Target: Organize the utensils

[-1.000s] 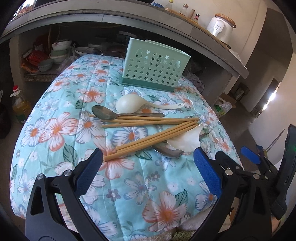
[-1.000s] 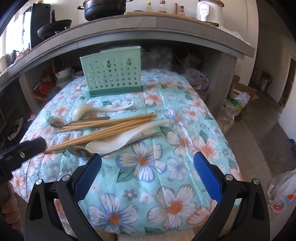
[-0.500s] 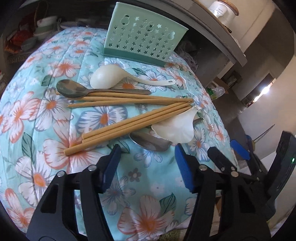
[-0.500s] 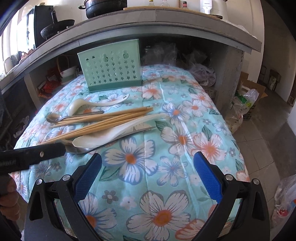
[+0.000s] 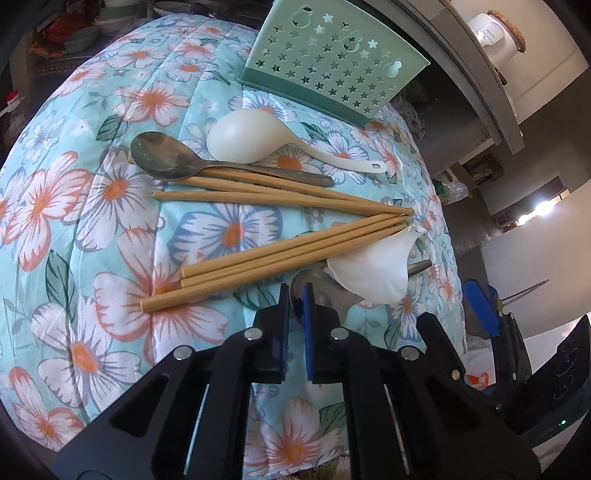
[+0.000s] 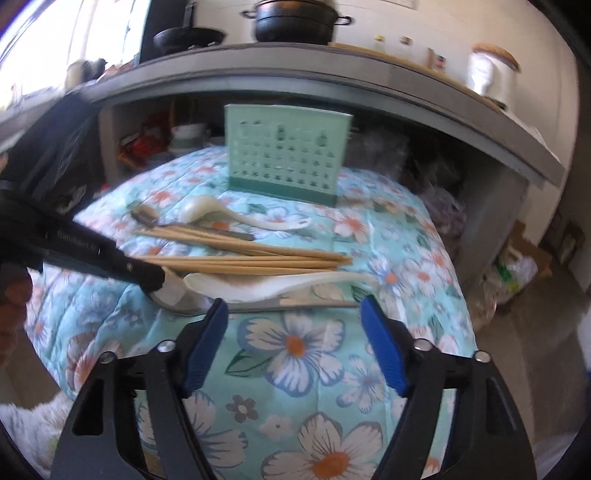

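Note:
Utensils lie on a floral cloth: several wooden chopsticks [image 5: 280,251], a metal spoon [image 5: 166,157], a white rice paddle [image 5: 251,142], a white ladle [image 5: 373,273] and a second metal spoon [image 5: 317,291] partly under it. My left gripper [image 5: 295,295] is shut on the bowl rim of that second metal spoon; it shows in the right wrist view [image 6: 147,277] too. My right gripper [image 6: 291,325] is open and empty, just in front of the spoon's handle [image 6: 295,303]. A green star-holed utensil holder [image 5: 332,62] stands upright behind the utensils [image 6: 288,158].
The floral cloth [image 5: 74,221] covers a rounded table that drops off at the near and right edges. A grey counter [image 6: 332,85] overhangs behind the holder, with pots [image 6: 295,18] and jars on it. Bowls sit on a shelf at back left [image 6: 184,136].
My left gripper has moved forward and down to the near metal spoon and closed from wide open onto its bowl. My right gripper has moved closer to the utensils, still open.

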The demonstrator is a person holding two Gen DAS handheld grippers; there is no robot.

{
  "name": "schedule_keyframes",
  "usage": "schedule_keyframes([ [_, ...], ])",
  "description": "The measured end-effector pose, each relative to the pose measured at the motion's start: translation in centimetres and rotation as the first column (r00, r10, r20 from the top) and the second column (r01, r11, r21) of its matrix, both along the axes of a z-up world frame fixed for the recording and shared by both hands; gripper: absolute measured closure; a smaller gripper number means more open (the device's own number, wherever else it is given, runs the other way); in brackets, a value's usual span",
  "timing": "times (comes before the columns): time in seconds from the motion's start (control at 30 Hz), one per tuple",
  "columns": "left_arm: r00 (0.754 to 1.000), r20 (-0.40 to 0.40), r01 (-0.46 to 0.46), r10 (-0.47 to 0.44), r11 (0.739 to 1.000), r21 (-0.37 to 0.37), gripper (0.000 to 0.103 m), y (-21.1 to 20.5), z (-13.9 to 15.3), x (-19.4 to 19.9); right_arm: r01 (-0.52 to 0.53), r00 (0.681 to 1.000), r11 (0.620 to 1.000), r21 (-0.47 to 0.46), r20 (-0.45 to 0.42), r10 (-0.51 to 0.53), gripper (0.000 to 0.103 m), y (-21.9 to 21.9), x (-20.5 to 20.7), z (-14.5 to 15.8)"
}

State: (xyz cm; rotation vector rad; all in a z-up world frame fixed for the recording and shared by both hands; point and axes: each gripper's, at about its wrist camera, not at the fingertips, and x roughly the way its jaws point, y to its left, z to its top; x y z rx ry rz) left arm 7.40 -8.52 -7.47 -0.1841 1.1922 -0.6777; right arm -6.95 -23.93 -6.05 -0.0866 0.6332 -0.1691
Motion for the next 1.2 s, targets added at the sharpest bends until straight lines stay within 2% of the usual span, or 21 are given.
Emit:
schedule_keyframes([
  [0.07,1.000,-0.002,0.010,-0.010,1.000,0.007,0.099,0.1,0.3,-0.2,-0.040,0.999,0.998,-0.045,-0.014,0.039,0.052,0.8,0.4,0.0],
  [0.17,0.999,-0.020,0.030,-0.029,1.000,0.006,0.101,0.7,0.6,-0.6,-0.070,0.997,0.997,-0.038,-0.013,0.070,0.058,1.1,0.3,0.6],
  [0.3,0.998,-0.022,0.052,-0.052,0.999,0.003,0.103,1.7,1.4,-1.3,-0.039,0.999,0.999,0.015,0.005,0.039,0.061,0.1,-0.6,1.5],
  [0.5,0.995,0.058,0.081,-0.081,0.997,0.001,0.103,4.3,4.1,-2.3,0.040,0.998,0.998,0.049,0.040,-0.042,0.062,-2.3,-2.2,2.4],
  [0.7,0.976,0.190,0.111,-0.104,0.994,-0.025,0.102,7.5,8.5,-2.6,0.006,1.000,1.000,0.021,0.001,-0.006,0.062,-1.5,-1.8,1.2],
  [0.8,0.963,0.260,0.081,-0.072,0.997,-0.021,0.102,9.4,10.5,-2.4,-0.038,0.999,0.999,-0.031,-0.034,0.037,0.062,0.1,-1.0,0.1],
  [0.9,0.954,0.301,0.004,0.004,1.000,-0.027,0.102,11.4,11.6,-1.4,-0.072,0.996,0.993,-0.097,-0.056,0.067,0.062,1.7,-0.5,-0.7],
  [1.07,0.951,0.275,-0.122,0.138,0.990,-0.073,0.102,13.6,10.9,1.0,-0.120,0.992,0.964,-0.236,-0.070,0.107,0.062,4.3,0.3,-1.3],
  [1.2,0.952,0.247,-0.166,0.182,0.982,-0.086,0.102,13.6,9.7,2.6,-0.123,0.992,0.922,-0.366,-0.075,0.103,0.062,5.9,1.2,-1.9],
])
